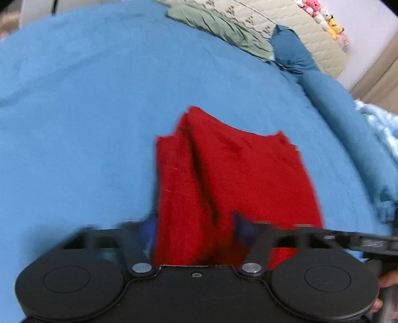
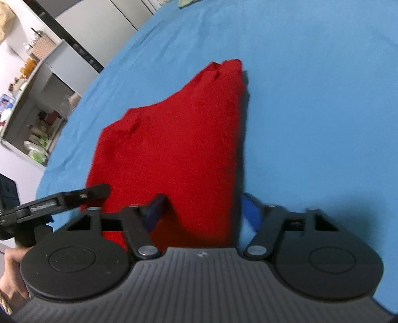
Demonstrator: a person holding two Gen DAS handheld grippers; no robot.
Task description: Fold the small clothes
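A folded red knit garment (image 1: 231,174) lies on the blue bed sheet (image 1: 74,111). My left gripper (image 1: 194,226) is open, its blue-padded fingers spread around the near left part of the garment. In the right wrist view the same garment (image 2: 179,144) lies in front, and my right gripper (image 2: 201,208) is open with its fingers astride the garment's near right edge. The left gripper's finger (image 2: 74,195) shows at the left of the right wrist view, beside the garment. The image is motion-blurred.
A green crumpled cloth (image 1: 223,27) and a pale quilted headboard (image 1: 298,27) with plush toys (image 1: 323,17) are at the far side. A darker blue pillow (image 1: 318,82) lies at the right. Shelves with clutter (image 2: 37,111) stand left of the bed.
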